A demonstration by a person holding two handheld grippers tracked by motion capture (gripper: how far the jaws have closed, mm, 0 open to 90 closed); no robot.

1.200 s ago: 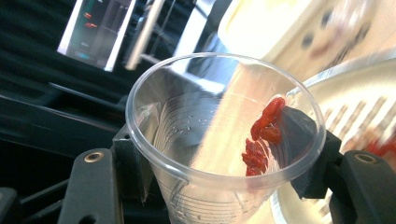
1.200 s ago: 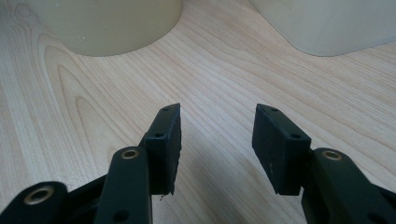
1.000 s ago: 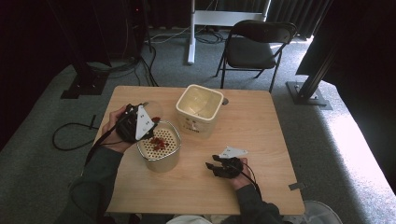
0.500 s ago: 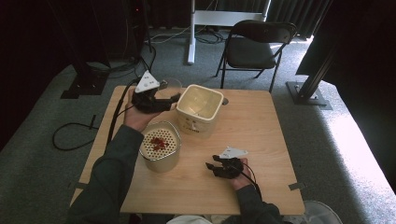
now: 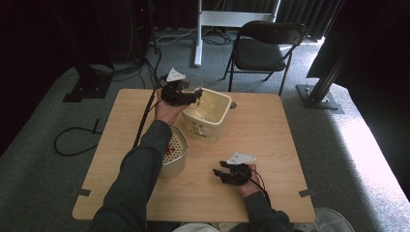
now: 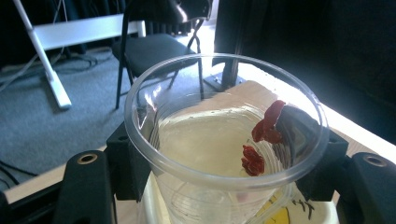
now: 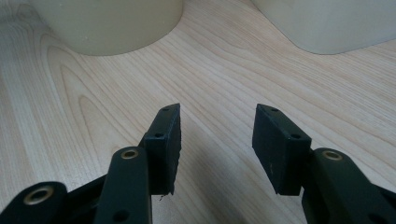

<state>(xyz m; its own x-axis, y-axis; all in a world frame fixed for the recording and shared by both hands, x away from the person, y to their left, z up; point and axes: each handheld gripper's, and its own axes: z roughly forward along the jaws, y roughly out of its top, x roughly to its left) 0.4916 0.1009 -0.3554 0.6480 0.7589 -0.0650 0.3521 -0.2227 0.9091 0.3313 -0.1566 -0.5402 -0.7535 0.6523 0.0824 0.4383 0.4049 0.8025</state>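
No writing here can be made out. The cream tub (image 5: 209,116) near the table's far edge carries a small dark mark on its front wall, and its rim below the cup shows a yellow patch with black scribbles, both too blurred to read.

I see strong daylight entering from the right, blowing out the floor (image 5: 372,145) there while the far background stays dark. Glare washes the cup (image 6: 224,140) rim. The surface (image 7: 210,79) is evenly lit, its far edge soft.
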